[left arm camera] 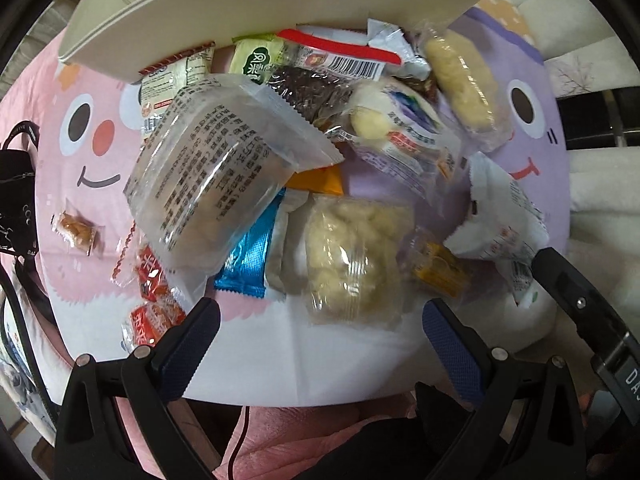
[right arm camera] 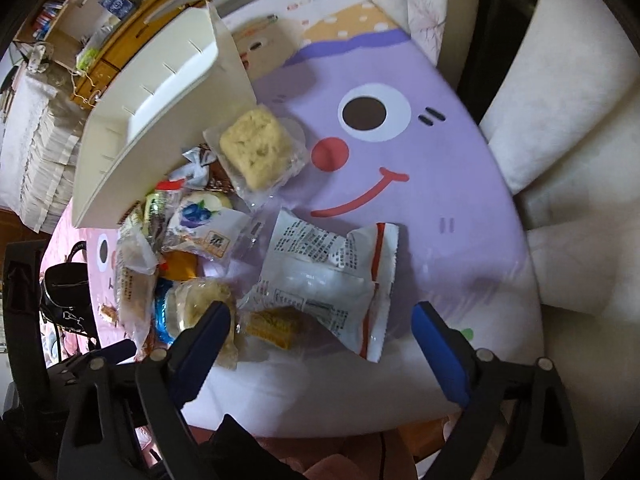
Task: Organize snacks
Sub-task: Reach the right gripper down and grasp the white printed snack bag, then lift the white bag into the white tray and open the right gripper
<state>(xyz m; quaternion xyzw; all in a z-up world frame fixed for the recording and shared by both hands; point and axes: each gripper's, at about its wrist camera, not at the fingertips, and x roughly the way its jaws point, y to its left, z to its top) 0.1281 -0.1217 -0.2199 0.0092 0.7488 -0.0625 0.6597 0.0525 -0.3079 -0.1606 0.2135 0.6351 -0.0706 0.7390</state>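
Snack pile (left arm camera: 280, 168) lies on cartoon tablecloth (right arm camera: 400, 208), just beside white tray (left arm camera: 200, 12); black bag (left arm camera: 16, 184) left of pile. Left gripper (left arm camera: 320, 320) wide open, empty, over pale puffed pack (left arm camera: 352, 260). Right gripper (right arm camera: 320, 320) wide open, empty, over white wrapper (right arm camera: 320, 276).

My blue pads (right arm camera: 212, 336) hang over a pink-and-lilac cartoon-face cloth (right arm camera: 420, 216), a cream tray (right arm camera: 120, 160), a white red-edged packet (right arm camera: 320, 276).

Left claw (left arm camera: 320, 320) and right claw (right arm camera: 320, 328) both point downward, jaws wide apart.
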